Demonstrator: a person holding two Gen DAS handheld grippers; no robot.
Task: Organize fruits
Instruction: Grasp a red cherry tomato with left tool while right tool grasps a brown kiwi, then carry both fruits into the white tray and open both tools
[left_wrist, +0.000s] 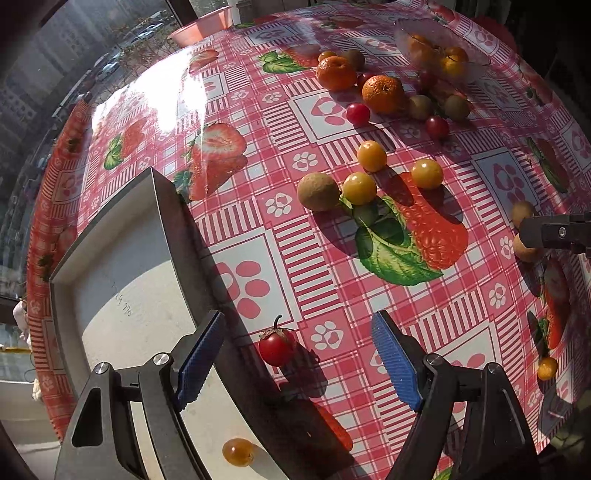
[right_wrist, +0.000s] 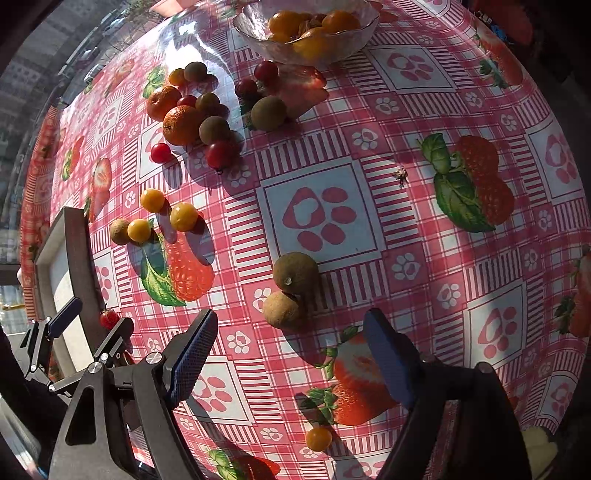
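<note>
The table (left_wrist: 461, 306), lying under a pink checked cloth printed with strawberries and paw marks, is carrying everything, and fruit is sitting scattered over most of it. At its near left edge a shallow grey tray (left_wrist: 122, 295) is holding only one small amber fruit (left_wrist: 238, 451), while at the far side a glass bowl (right_wrist: 258, 40) is already keeping several yellow and orange ones, so I am judging the sorting to be at an early stage with most pieces yet to go. Two oranges (left_wrist: 382, 93) are lying in the far cluster among red tomatoes and brown-green longans. Nearer, a pair of longans (right_wrist: 290, 291) is sitting touching each other just ahead of the right gripper (right_wrist: 291, 354), whose jaws are standing apart with nothing between them. The left gripper (left_wrist: 299, 354) is likewise spread wide and empty, pointing down over a stemmed red cherry tomato (left_wrist: 276, 346) lying just beside the tray's rim. Each hand seems to be lining up a pick: the next move is asking each gripper to lower around its fruit, close gently so the round thing is not rolling away, and carry it to its container.
</note>
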